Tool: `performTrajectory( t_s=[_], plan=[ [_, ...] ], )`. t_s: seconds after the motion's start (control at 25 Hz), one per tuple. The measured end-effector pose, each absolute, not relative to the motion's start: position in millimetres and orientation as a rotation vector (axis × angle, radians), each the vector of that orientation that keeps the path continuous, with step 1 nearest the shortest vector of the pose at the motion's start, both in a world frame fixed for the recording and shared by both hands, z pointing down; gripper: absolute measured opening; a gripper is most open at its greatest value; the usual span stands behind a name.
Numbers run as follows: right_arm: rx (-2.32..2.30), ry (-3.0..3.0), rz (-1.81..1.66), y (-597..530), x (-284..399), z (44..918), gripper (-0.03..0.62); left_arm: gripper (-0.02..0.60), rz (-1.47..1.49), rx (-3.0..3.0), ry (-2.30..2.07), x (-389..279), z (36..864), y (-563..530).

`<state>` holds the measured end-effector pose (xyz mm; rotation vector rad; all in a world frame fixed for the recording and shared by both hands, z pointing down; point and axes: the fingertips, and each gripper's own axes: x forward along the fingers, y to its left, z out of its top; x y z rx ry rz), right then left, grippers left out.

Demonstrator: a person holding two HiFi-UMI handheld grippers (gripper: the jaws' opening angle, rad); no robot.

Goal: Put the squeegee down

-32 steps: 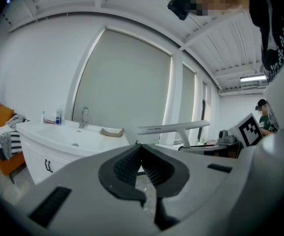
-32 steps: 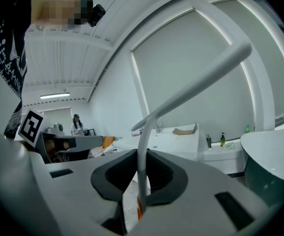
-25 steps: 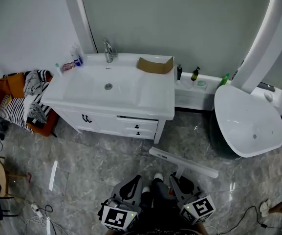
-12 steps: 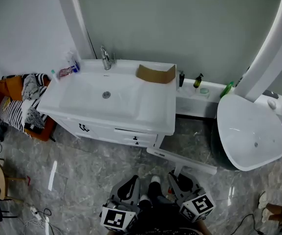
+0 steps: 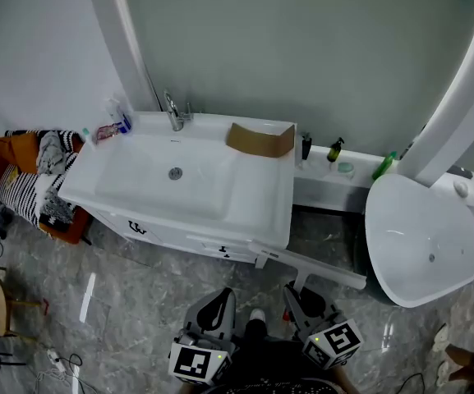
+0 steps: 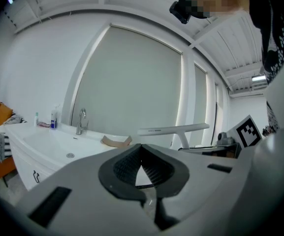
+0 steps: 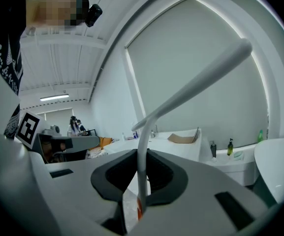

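In front of the vanity [image 5: 257, 208], the right gripper [image 7: 142, 177] is clamping the squeegee [image 5: 312, 266] by its handle; the left gripper [image 6: 142, 164] is riding closed, empty.

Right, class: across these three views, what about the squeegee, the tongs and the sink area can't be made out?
1. Lower end of the squeegee handle: head view, hidden behind the right tongs that grip it.
2. Bottles on the ledge: every view, too small to read labels.
3. Small items at the sink's back corner: head view, too small to name.
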<state>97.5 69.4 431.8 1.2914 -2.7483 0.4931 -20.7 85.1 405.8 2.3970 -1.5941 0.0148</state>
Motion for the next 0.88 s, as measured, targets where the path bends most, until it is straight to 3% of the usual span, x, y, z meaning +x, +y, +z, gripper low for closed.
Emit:
performTrajectory(
  t_s=[0.48, 0.88],
  plan=[
    [1.263, -2.707, 0.544, 36, 91, 447, 0.055, 0.005, 0.039, 2.346, -1.595, -32, 420, 49],
    [1.360, -2.663, 0.562, -43, 66, 438, 0.055, 0.005, 0.067, 2.425, -1.497, -55, 410, -44]
  ],
)
